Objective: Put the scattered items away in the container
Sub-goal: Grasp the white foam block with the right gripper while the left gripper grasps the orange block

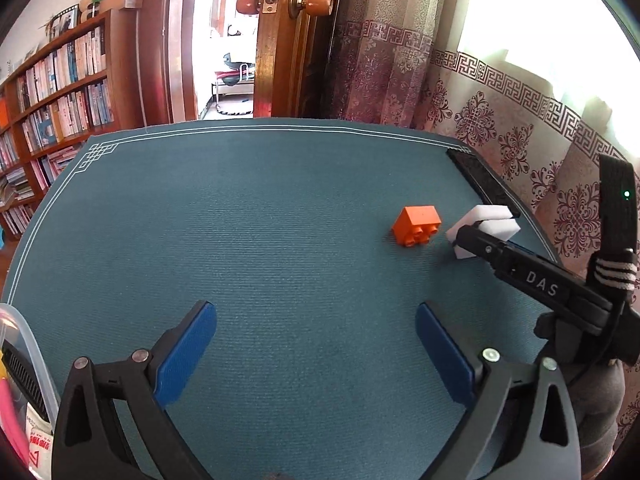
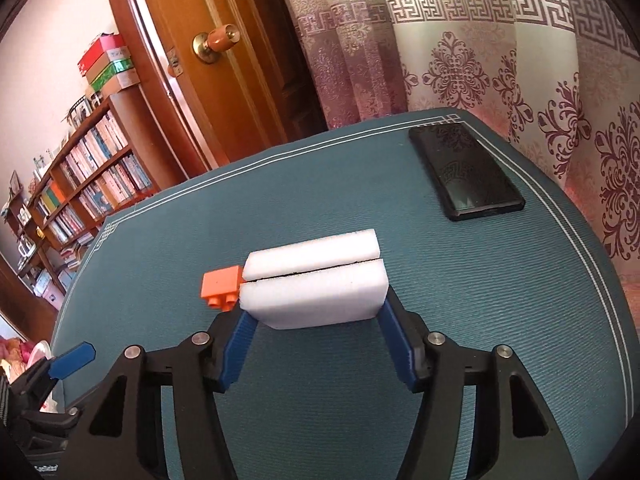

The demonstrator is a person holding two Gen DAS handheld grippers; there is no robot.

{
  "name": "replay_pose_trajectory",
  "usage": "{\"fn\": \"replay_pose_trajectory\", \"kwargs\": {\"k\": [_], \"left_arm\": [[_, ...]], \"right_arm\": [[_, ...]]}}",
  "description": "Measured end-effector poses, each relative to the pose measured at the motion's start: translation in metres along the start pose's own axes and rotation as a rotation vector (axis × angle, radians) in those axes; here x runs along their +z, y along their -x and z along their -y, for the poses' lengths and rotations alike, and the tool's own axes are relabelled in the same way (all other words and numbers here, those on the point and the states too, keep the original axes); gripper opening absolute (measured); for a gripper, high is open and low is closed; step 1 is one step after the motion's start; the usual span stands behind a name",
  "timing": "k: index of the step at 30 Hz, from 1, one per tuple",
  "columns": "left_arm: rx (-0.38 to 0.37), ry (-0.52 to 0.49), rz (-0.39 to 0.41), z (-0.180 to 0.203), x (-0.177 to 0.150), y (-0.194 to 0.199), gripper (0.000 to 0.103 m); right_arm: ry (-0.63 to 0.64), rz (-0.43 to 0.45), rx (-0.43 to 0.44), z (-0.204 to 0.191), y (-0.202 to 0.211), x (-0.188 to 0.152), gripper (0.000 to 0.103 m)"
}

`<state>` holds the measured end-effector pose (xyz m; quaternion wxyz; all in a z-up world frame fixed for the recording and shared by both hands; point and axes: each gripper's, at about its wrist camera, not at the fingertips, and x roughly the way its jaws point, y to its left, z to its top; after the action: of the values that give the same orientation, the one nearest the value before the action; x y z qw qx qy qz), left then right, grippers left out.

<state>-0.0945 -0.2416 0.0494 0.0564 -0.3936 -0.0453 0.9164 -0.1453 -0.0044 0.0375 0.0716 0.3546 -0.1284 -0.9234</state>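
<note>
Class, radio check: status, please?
Left gripper open, empty. Right gripper shut on white sponge. Orange brick beside it, loose. Nothing blocking.

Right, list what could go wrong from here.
1. The right gripper clamps the white sponge only near its lower corners, so it may twist or slip out in transit.
2. The orange brick lies close beside the sponge; a sideways move could knock it.
3. The black phone lies near the mat edge; a wide swing might push it off.
</note>
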Motion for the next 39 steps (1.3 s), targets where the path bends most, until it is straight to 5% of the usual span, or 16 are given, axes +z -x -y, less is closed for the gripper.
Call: {"fn": "replay_pose_trajectory", "kwargs": {"k": [15,20,36,39], "left_arm": [[-0.037,-0.02,-0.012,0.065,0.033,-0.045,0.086],[-0.015,-0.019,-0.041,0.076,0.041,-0.064,0.065],[-0.003,-0.004,-0.024,0.082,0.051,-0.082,0.064],[0.013,-0.018,-0.017,0.084,0.051,-0.083,0.044]], "right_arm": [[-0.116,0.049,-0.024,0.034,0.011,0.021,0.063],[-0.12,0.057,-0.023,0.035,0.012,0.022,0.063],[-0.103,0.061,-0.017,0.027,0.01,0.017,0.063],[-0.097,0.06,-0.016,0.026,0.009,0.016,0.063]]}}
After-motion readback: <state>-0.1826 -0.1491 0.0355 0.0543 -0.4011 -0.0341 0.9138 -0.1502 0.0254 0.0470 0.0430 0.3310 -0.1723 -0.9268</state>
